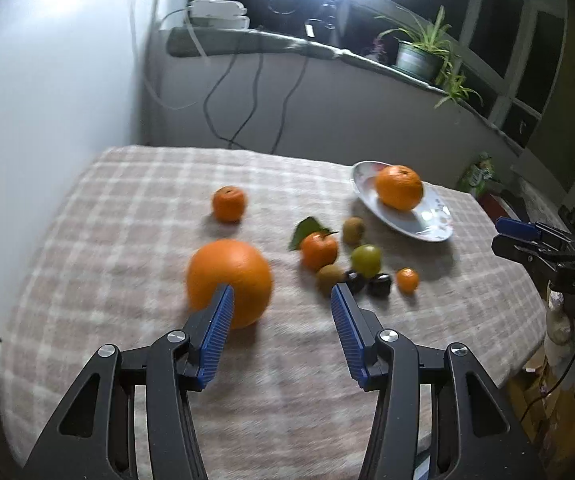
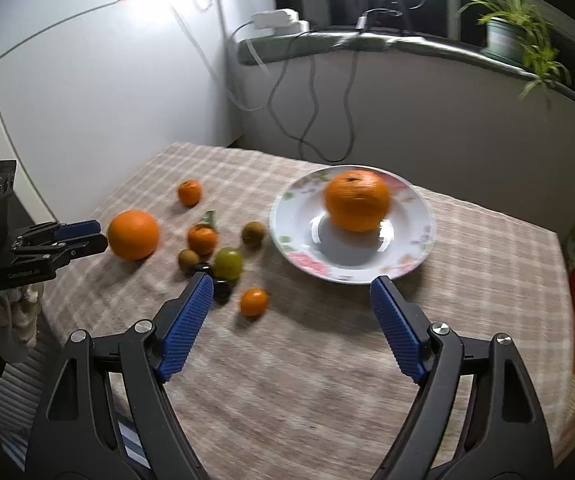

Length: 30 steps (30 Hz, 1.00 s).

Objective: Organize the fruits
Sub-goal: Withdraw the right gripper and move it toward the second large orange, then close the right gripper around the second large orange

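Note:
A large orange (image 1: 229, 282) (image 2: 133, 235) lies on the checked tablecloth, just ahead of my left gripper (image 1: 283, 294), which is open and empty; its left finger overlaps the orange in view. A white floral plate (image 2: 299, 220) (image 1: 427, 220) holds another large orange (image 2: 357, 200) (image 1: 399, 187). My right gripper (image 2: 291, 286) is open and empty, just in front of the plate. Between them lie a leafed tangerine (image 1: 319, 250), a green fruit (image 1: 366, 259) (image 2: 228, 263), kiwis (image 1: 353, 230), dark fruits (image 1: 379, 284) and small tangerines (image 1: 407, 280) (image 2: 254, 301) (image 1: 228, 203).
The table (image 2: 327, 360) stands against a white wall, with cables hanging behind it. A ledge at the back carries a potted plant (image 1: 419, 54) and a power strip. A bright lamp shines above. Boxes stand beyond the table's right edge.

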Available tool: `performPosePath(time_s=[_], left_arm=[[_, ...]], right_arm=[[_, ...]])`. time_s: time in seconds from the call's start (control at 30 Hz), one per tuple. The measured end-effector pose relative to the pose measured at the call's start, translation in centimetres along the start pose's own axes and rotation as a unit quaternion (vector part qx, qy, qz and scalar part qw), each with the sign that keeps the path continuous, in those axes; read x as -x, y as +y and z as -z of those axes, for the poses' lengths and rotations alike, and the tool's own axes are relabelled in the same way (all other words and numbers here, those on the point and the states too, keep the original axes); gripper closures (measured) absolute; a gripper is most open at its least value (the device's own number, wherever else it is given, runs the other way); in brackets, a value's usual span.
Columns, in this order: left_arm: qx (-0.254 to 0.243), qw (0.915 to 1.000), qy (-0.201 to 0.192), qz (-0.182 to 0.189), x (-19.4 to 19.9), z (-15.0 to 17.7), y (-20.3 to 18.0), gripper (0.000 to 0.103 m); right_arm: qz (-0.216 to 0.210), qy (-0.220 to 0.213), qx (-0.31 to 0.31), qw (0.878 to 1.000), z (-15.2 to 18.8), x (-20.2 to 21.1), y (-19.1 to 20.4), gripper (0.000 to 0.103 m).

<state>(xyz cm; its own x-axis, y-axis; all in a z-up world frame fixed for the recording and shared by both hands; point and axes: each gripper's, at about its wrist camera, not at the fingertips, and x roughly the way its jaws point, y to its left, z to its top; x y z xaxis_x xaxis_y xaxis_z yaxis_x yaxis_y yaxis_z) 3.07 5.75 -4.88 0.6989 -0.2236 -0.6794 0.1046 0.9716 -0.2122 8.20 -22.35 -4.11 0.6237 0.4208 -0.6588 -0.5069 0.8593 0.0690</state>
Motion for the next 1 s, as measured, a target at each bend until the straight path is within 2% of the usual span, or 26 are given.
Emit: performPosePath(time_s=[0.3, 0.57, 0.7, 1.0], left_arm=[[0.034, 0.9993, 0.008, -0.013, -0.1, 1.0, 3.0, 0.053], [0.038, 0.9992, 0.010, -0.005, -0.5, 1.2, 4.1, 0.053], [0.035, 0.9994, 0.008, 0.003, -0.7, 1.1, 4.2, 0.039], [0.035, 0.9988, 0.015, 0.030, -2.2, 0.9, 4.2, 0.034]], right_arm=[[-0.047, 0.021, 0.037, 0.998, -1.6, -3.1, 5.2, 0.022], [-0.095, 0.053, 0.056, 0.992, -3.2, -6.7, 9.2, 0.022], [-0.114, 0.073, 0.055, 0.989, -3.9, -8.7, 10.8, 0.022], [-0.158, 0.108, 0.044, 0.980, -5.3, -12.3, 13.4, 0.019]])
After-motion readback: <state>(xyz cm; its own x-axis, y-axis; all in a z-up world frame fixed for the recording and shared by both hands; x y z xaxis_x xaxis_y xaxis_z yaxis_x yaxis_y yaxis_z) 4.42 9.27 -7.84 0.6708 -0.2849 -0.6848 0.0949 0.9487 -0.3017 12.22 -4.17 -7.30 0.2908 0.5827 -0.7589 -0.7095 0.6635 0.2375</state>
